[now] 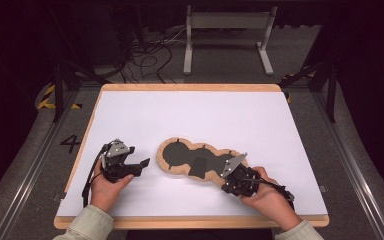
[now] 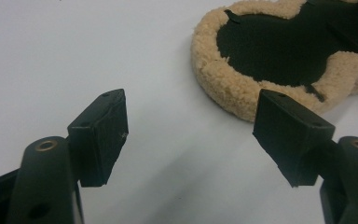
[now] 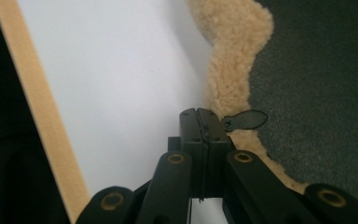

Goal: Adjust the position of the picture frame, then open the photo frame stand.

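1. Black jaws of the left gripper (image 1: 139,164) are standing wide apart with nothing between them, hovering over the white table (image 1: 190,115) just left of the mat.
2. Fleece-edged and dark in the middle, the mat (image 1: 200,161) is lying flat near the front of the table, between the two grippers.
3. Pressed together and holding nothing, the jaws of the right gripper (image 3: 199,116) are sitting at the mat's woolly rim, right beside a small dark tab (image 3: 246,120).
4. Judging by the pile, the mat is looking soft, light and floppy; it is likely sagging if lifted from one end, so the thick rim or a tab is offering the surest hold.
5. Up close, the right gripper view is revealing that tab and the rim's texture, while the high view is giving the mat's whole lobed outline.
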`<state>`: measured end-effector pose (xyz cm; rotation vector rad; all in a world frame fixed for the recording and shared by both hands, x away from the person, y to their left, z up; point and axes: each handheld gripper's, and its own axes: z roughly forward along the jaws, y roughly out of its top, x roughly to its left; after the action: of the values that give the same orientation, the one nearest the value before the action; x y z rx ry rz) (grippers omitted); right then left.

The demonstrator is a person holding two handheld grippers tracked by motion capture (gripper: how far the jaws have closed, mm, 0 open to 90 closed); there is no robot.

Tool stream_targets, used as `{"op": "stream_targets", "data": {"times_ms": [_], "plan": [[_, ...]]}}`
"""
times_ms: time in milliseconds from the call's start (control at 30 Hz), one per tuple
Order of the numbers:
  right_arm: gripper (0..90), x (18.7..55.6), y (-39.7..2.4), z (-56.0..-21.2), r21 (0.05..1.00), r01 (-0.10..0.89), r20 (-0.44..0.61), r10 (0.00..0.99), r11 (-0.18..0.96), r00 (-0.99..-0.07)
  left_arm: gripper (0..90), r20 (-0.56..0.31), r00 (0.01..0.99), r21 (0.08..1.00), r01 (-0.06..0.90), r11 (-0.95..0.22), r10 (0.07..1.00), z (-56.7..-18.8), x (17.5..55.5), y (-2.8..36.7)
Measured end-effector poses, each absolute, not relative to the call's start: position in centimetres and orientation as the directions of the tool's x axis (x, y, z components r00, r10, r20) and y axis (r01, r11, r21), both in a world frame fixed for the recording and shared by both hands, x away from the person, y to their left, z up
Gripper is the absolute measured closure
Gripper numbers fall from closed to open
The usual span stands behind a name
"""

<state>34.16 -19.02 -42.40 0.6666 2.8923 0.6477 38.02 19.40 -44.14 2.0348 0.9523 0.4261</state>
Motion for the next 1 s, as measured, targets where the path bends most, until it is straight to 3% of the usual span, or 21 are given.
{"op": "stream_targets", "data": {"times_ms": [333,533,1000], "plan": [[90.0,35.5,-20.9,-42.6,0.464,0.434,-0.078,0.524,0.772,-0.848,26.9,-0.039,0.657,0.799,0.473,-0.372,0.752,-44.2,38.0,19.3],[87.4,35.6,-21.5,-42.6,0.488,0.444,-0.069,0.54,0.752,-0.839,26.9,-0.053,0.658,0.799,0.479,-0.363,0.751,-44.2,38.2,19.2],[81.9,34.5,-22.4,-39.6,0.69,0.387,0.002,0.533,0.612,-0.846,26.9,-0.057,0.665,0.801,0.476,-0.364,0.744,-44.2,38.2,18.8]]}}
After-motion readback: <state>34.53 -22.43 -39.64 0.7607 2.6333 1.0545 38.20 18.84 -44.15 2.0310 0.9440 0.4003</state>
